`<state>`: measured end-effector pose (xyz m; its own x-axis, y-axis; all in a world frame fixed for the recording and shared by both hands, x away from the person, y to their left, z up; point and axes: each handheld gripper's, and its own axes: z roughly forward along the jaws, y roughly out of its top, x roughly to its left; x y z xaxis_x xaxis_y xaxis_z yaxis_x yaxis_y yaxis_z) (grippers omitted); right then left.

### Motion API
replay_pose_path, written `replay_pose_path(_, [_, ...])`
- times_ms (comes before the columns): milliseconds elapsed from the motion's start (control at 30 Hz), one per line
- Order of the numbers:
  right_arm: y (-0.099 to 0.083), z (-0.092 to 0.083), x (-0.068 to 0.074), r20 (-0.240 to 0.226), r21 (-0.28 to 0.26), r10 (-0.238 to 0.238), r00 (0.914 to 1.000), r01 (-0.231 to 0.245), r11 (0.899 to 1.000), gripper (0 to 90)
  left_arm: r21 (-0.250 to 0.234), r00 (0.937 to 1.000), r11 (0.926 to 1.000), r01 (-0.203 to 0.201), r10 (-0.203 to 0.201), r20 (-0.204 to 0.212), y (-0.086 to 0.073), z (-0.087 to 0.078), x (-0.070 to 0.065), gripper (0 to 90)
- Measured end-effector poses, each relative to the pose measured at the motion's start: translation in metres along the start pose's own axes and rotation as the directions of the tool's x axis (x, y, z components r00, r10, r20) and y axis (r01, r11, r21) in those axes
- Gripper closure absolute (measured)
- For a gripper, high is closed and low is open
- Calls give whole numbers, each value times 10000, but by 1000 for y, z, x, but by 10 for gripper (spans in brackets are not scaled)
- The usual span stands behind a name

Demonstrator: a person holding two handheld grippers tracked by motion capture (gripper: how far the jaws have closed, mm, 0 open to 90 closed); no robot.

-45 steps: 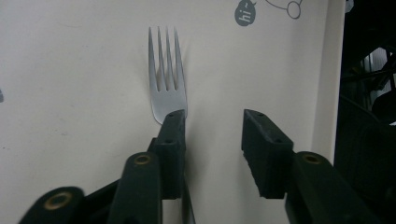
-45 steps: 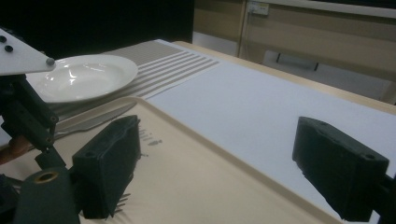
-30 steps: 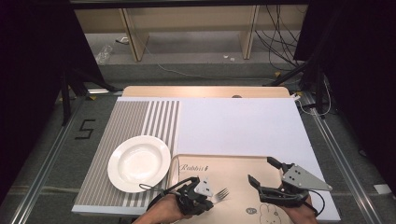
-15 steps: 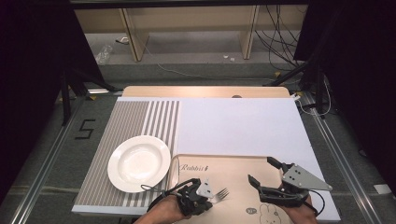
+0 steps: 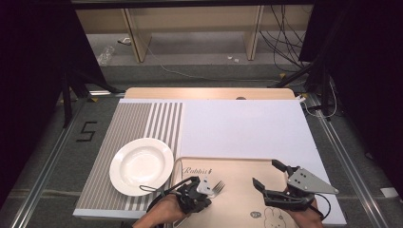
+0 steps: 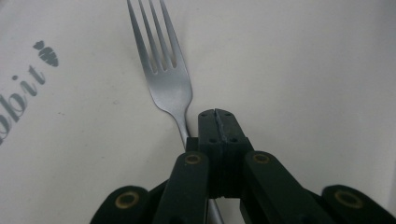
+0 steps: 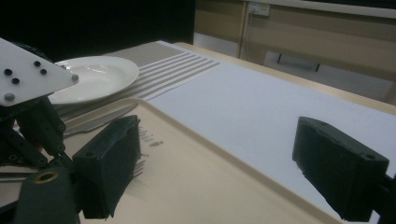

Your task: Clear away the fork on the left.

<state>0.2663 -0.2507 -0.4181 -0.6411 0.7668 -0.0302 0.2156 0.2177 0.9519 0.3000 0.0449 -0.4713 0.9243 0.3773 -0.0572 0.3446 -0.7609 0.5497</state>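
The beige tray (image 5: 237,166) bears the word "Rabbit" in grey script and a rabbit drawing near its front edge. On it lies the fork (image 6: 166,79), right of the white plate (image 5: 141,166); the left gripper (image 6: 217,114) is clamped on its neck. The right gripper (image 5: 268,176) hovers over the tray, jaws wide apart. A "5" marks the floor left of the striped mat (image 5: 138,121).

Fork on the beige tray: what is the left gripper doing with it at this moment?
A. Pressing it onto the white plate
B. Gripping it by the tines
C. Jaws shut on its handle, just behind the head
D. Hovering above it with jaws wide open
C: in the left gripper view the left gripper has its jaws closed together on the handle of the fork, whose tines point away over the tray.
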Motion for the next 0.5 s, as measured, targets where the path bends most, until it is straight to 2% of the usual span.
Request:
replay_pose_path(100, [0,0,0,-10,7,-54,10000,54,10000,160,-17,9998,9999,142,-142,-125,-1,-1,4,895])
replay_pose_path(267, [0,0,0,-15,20,-54,10000,54,10000,160,-65,9988,9989,468,-469,-106,-3,-2,11,895])
replay_pose_path(500, [0,0,0,-20,-5,-25,10000,25,10000,160,-34,9968,9975,700,-700,-373,-5,-5,17,895])
